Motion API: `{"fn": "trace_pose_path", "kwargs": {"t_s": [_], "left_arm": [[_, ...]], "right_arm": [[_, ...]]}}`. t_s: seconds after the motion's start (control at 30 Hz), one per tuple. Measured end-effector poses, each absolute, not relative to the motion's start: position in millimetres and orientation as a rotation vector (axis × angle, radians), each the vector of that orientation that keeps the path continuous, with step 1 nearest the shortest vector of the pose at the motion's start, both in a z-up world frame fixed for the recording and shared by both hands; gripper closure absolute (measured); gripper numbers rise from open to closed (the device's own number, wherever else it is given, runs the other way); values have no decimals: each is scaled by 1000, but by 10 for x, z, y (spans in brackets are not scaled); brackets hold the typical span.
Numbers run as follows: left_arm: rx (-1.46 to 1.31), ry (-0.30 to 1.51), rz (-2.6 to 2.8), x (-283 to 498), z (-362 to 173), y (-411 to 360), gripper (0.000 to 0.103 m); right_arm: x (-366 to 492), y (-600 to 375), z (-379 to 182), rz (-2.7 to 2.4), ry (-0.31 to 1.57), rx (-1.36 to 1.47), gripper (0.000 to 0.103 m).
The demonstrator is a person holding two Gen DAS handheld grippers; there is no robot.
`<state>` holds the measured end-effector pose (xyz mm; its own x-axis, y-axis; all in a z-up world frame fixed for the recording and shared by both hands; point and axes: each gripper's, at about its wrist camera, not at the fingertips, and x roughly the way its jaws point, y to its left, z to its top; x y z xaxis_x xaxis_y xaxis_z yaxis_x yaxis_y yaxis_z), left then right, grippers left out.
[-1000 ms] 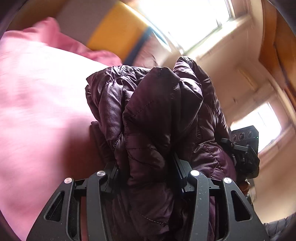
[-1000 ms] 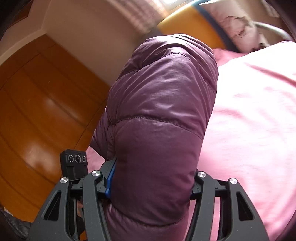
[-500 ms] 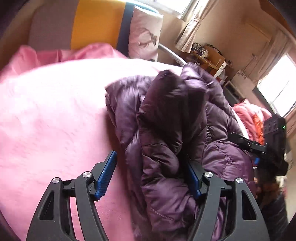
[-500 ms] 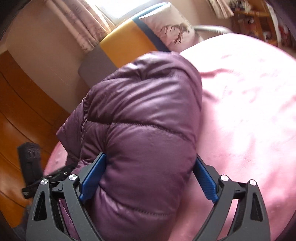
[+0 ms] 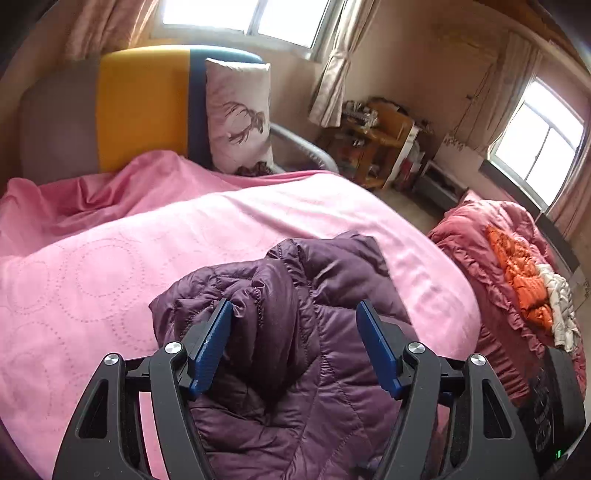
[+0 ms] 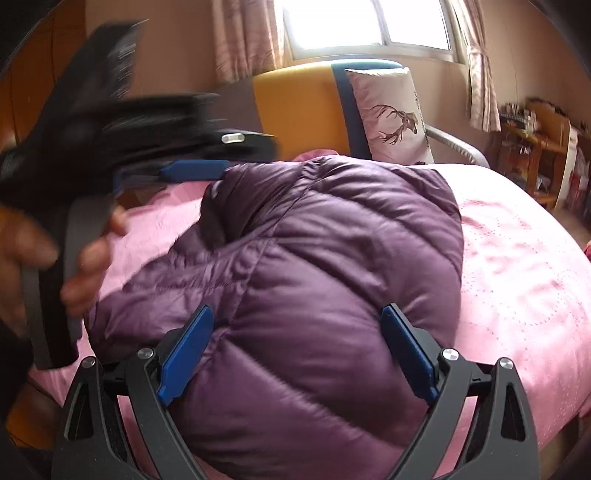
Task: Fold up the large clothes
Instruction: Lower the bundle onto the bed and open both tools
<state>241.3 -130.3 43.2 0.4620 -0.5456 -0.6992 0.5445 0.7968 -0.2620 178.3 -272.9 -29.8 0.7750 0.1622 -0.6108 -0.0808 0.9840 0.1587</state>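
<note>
With both sets of tongs spread, I see the purple jacket [image 5: 295,354] lying bunched on the pink bedspread [image 5: 110,280] near the bed's close edge.

Left gripper [image 5: 293,345]: jaws wide; they opened within the past second. Blue pads [image 5: 212,345] stand clear of the fabric, a crumpled fold of jacket below and between them, not pinched.

Right gripper [image 6: 297,350]: jaws very wide, having just been opening. A puffy quilted bulge of the jacket [image 6: 314,277] swells up between the pads [image 6: 184,354]; I can't tell whether the fabric brushes them, but no grip shows.

In the right view the left gripper [image 6: 192,158] appears blurred at upper left, a hand [image 6: 48,258] around its handle.

Further back: a deer-print pillow [image 5: 240,118] leaning against a yellow and grey headboard [image 5: 140,107]. Beyond the bed's right side, a heap of red and orange bedding [image 5: 509,273], a cluttered wooden shelf [image 5: 376,144], curtained windows [image 5: 251,18].
</note>
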Motion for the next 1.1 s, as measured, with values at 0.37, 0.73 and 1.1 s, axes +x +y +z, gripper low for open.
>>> {"fn": "trace_pose_path", "kwargs": {"t_s": [0.37, 0.73, 1.1], "left_arm": [[-91, 922, -495, 2498, -540, -674, 35], [-17, 793, -376, 2061, -130, -585, 23], [-38, 740, -328, 1647, 23, -290, 23]], "right_arm": [[1743, -2005, -863, 78, 621, -106, 10], [1502, -2172, -587, 35, 681, -44, 7], [1283, -2188, -501, -28, 727, 33, 3]]}}
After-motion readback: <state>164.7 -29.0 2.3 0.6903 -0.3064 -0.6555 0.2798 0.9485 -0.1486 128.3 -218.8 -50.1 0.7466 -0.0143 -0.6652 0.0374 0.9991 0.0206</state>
